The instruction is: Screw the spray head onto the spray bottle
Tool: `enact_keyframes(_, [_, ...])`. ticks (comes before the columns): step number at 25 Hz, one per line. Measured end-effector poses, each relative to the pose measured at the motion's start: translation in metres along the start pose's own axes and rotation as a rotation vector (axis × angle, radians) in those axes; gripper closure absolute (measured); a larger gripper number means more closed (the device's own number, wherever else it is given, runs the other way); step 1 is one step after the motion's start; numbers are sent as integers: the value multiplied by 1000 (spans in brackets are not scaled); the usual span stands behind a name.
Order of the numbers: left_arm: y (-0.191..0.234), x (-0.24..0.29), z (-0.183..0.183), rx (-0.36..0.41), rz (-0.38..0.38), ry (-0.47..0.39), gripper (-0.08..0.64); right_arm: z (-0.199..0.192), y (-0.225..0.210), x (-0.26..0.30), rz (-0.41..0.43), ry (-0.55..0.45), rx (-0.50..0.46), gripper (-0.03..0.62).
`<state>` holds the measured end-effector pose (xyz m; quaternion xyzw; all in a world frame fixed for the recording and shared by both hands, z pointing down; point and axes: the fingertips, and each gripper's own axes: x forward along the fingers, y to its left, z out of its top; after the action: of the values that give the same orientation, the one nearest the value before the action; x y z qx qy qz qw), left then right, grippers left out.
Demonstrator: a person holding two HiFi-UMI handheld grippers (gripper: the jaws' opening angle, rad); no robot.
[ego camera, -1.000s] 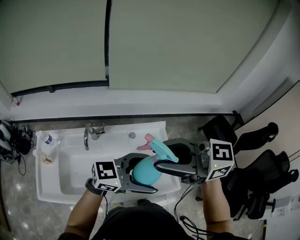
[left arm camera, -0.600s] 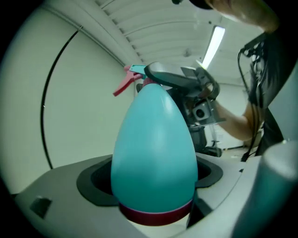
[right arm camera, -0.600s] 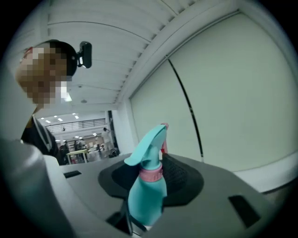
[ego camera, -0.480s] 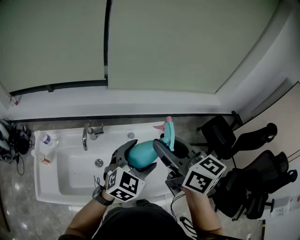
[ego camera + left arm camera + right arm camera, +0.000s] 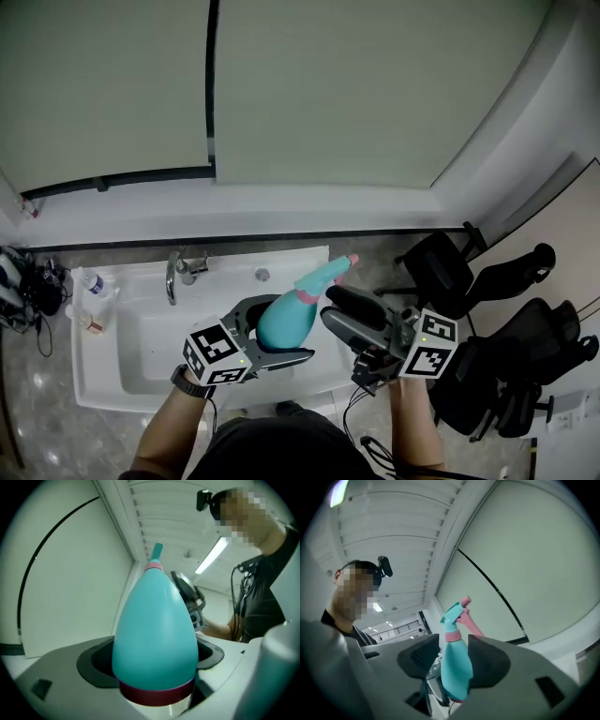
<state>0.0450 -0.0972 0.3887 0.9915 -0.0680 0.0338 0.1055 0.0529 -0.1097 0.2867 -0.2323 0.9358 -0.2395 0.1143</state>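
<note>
- Teal and opaque, the spray bottle [image 5: 284, 319] lets nothing of its contents show. It is held tilted above the right part of the white sink [image 5: 105, 382], with its neck pointing up and away.
- The spray head [image 5: 330, 272] sits on the neck. In the left gripper view the fat body hides nearly all of it (only the pink collar and a teal tip peep over).
- The left gripper [image 5: 292, 328] pinches the bottle's lower body, dark pads hugging both sides.
- The right gripper [image 5: 331, 303] has just been opening its jaws and they stand spread. The bottle shows in the gap, but whether it brushes a pad is hard to make out.
- Two small bottles [image 5: 91, 281] stand on the sink's left ledge, near the tap [image 5: 176, 272].
</note>
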Motion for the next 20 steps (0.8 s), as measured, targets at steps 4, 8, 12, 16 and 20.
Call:
enact_keyframes(4, [-27,-7,22,-67,-183,-130,112,-7,28,-14,264,20,-47,425])
enact_keyframes(8, [-60,-17,29,-45,-361,-155,112,24,24,-54,360,-146,-51,426])
enact_keyframes(12, [-80,-21,37,-22,-449,-181,112,37,11,-34,294,-130,-38,426])
enact_keyframes(16, [-68,-16,36,-37,-393,-174,112,35,46,-25,353,-69,-129,428])
enact_keyframes(20, [-63,-14,28,-16,-351,-138,112,28,74,-19,366,6,-253,427])
